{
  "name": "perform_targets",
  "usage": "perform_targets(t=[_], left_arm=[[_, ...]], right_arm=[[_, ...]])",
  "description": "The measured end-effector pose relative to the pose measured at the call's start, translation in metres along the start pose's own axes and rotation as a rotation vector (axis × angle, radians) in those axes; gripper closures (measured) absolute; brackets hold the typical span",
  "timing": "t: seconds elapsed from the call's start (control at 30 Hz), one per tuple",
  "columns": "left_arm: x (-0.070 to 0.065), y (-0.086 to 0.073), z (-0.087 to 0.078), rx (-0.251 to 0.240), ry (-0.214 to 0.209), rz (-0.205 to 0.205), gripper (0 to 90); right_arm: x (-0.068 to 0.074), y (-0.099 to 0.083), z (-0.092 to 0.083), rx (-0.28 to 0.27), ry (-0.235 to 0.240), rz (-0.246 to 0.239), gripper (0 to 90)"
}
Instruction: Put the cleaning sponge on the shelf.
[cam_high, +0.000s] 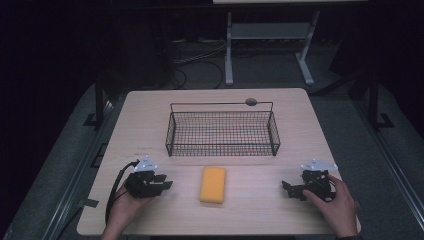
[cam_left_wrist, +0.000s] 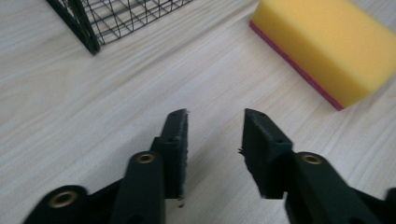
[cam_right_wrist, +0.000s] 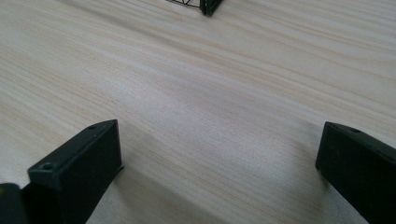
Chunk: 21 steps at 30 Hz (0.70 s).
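Note:
A yellow sponge (cam_high: 213, 184) with a dark red underside lies flat near the table's front, midway between my hands. In the left gripper view the sponge (cam_left_wrist: 327, 44) sits ahead to the right. My left gripper (cam_high: 167, 182) rests on the table left of the sponge, open, jaws a small gap apart with nothing between them (cam_left_wrist: 215, 116). My right gripper (cam_high: 286, 189) rests to the sponge's right, open wide over bare wood (cam_right_wrist: 219, 128). A black wire basket (cam_high: 222, 149) stands empty behind the sponge; its corner (cam_left_wrist: 88, 37) shows at upper left, and another corner (cam_right_wrist: 208, 7) at the top edge.
The light wooden table (cam_high: 150, 115) has a round grommet (cam_high: 251, 102) at its back edge. Behind the table stand a white desk frame (cam_high: 270, 35) and cables on the dark floor. A person's hands hold both grippers at the front edge.

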<state>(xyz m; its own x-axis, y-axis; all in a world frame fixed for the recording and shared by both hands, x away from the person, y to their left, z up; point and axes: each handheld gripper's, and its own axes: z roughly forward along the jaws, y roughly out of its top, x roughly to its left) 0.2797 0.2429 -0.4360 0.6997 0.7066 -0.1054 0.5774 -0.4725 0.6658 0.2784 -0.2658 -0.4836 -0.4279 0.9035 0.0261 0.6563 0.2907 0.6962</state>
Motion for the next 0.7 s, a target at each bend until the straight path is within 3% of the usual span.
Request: perform_targets(t=[0.33,0.7], left_arm=[[-0.006,0.013,0.005,0.027,-0.031,0.039,89.6],[-0.008,0.023,0.011,0.035,-0.047,0.053,89.8]], right_arm=[[0.000,0.000,0.000,0.001,-0.001,0.003,0.0],[0.000,0.001,0.001,0.001,-0.003,0.003,0.0]])
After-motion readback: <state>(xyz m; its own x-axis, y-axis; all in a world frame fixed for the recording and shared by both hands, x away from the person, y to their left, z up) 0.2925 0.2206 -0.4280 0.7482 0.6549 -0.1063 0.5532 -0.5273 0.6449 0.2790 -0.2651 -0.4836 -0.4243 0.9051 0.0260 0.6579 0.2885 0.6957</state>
